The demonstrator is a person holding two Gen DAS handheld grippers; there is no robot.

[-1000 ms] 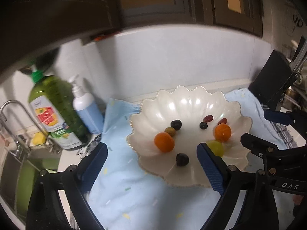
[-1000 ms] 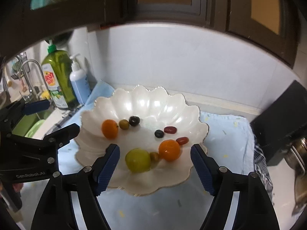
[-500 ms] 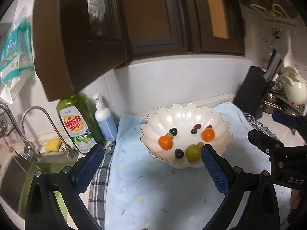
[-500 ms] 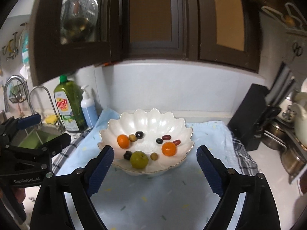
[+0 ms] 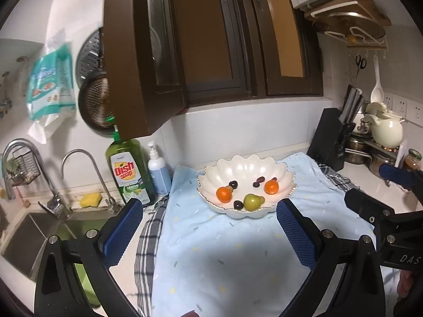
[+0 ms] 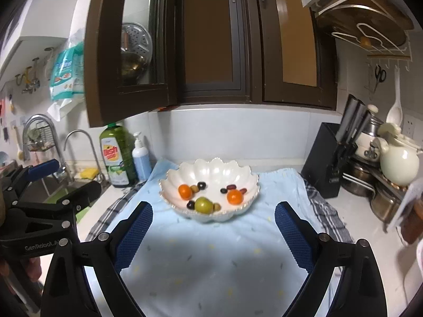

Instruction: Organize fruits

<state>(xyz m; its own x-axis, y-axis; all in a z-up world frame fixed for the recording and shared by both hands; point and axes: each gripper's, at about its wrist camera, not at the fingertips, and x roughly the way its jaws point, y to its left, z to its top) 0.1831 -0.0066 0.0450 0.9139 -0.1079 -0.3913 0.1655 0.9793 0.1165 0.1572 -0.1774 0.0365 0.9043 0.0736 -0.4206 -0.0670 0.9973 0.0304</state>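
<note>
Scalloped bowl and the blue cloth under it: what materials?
Scalloped bowl: glossy pearly white with sharp highlights and a thin metallic-looking rim; likely glazed ceramic, possibly glass or plastic. Blue cloth: matte, soft, lightly wrinkled with small flecks; looks like woven cotton or terry.

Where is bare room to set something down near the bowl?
The light blue cloth between both open claws and the scalloped bowl lies bare. Crowded: bottles left of the cloth, knife block and pots to its right.
</note>
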